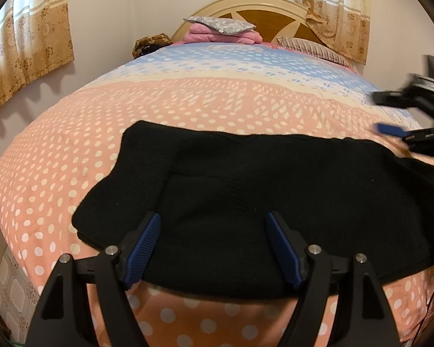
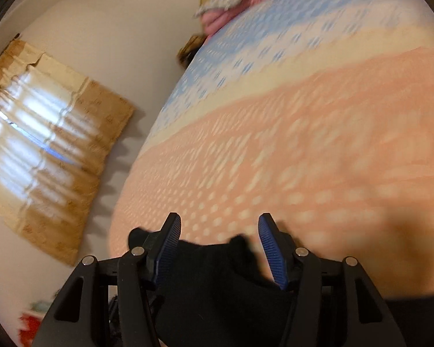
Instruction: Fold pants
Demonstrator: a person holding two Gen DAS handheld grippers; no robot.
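Left wrist view is showing me the black pants (image 1: 246,190) lying across the near part of the bed (image 1: 72,173), on the pink dotted bedspread, already doubled into a broad band that is running from the left toward the right edge of the picture. My left gripper (image 1: 214,248) is hovering over the near edge of that band with its jaws standing wide; the cloth is lying between the blue pads (image 1: 143,248) but they are not pressing on it. My right gripper (image 1: 405,133) is showing blurred at the far right, above the other end of the pants.

In the right wrist view my right gripper (image 2: 220,248) is tilting over the bed with a dark bunch of the pants (image 2: 217,274) sitting low between its fingers; the jaws are standing apart and I am seeing no pinch, though blur is hiding the details there.

The fabric is looking like a soft, thick knit: limp, light, likely to sag and drag on the bedspread rather than slide. I am judging the best hold to be at the stacked edges near each end, catching all layers at once so the band is folding over without the lower layer slipping out
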